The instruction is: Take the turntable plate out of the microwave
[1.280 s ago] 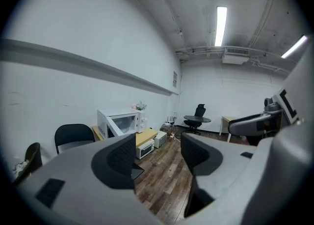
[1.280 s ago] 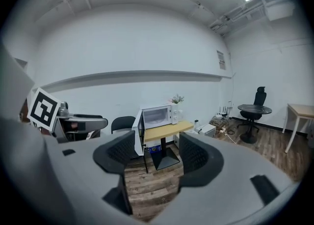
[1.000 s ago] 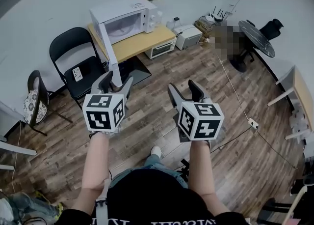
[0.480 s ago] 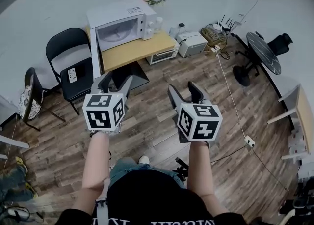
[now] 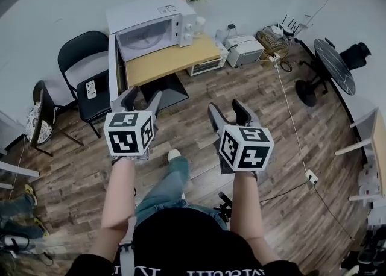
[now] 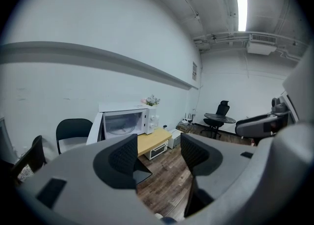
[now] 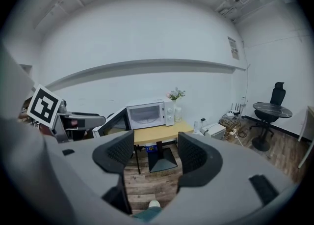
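A white microwave (image 5: pixel 151 21) stands on a wooden table (image 5: pixel 172 59) against the far wall, its door (image 5: pixel 112 64) swung open to the left. The glass turntable plate (image 5: pixel 143 38) lies inside the cavity. My left gripper (image 5: pixel 140 101) and right gripper (image 5: pixel 228 112) hang side by side over the wood floor, well short of the table. Both are open with nothing between the fingers. In the left gripper view the microwave (image 6: pixel 126 121) shows beyond the left gripper (image 6: pixel 158 157). The right gripper view has the microwave (image 7: pixel 147 116) above the right gripper (image 7: pixel 156 153).
A black folding chair (image 5: pixel 90 76) stands left of the table, another chair (image 5: pixel 39 124) farther left. A toaster oven (image 5: pixel 205 64) sits under the table, a white box (image 5: pixel 244 49) beside it. A round black table (image 5: pixel 335 58) and a floor cable (image 5: pixel 295 130) are at the right.
The person has walked toward the microwave, which now sits closer and more central. Both grippers travelled along, still open and side by side. A foot has stepped forward.
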`<state>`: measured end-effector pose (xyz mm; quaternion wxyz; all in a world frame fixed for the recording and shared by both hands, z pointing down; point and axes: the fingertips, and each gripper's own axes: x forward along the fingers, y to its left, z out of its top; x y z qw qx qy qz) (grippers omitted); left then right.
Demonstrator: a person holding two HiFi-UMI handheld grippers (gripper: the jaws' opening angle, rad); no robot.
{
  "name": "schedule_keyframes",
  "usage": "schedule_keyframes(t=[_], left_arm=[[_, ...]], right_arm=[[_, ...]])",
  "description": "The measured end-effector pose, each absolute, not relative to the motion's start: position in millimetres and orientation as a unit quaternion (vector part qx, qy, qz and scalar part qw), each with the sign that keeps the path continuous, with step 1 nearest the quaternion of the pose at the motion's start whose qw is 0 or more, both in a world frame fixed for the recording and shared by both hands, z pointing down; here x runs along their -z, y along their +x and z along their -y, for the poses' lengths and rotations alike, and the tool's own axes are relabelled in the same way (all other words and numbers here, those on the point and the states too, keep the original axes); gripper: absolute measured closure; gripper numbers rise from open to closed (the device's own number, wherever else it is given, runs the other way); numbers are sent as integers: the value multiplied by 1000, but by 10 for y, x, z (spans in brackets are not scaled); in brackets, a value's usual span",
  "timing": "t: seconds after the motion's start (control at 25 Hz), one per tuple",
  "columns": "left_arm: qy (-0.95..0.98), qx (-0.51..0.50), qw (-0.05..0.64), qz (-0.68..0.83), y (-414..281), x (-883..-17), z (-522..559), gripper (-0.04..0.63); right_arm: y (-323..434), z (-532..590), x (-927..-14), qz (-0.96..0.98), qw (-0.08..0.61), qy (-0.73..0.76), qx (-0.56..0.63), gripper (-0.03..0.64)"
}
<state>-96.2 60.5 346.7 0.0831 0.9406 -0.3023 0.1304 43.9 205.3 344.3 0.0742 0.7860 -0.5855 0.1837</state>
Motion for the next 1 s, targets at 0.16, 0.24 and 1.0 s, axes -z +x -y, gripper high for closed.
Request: schedule_keyframes(t=[0.16, 0.24, 1.0], left_arm=[[940, -137, 88, 300, -775, -3594, -453, 324], [940, -138, 91, 297, -655, -3619, -339, 324], [896, -143, 159, 389, 254, -4087, 1396, 35]], right_arm=[[593, -1828, -3540, 592, 75, 780, -187, 324], [693, -1672, -3536, 597, 72, 777, -185, 324], [1689, 372, -3616, 653, 103, 739, -134, 225]])
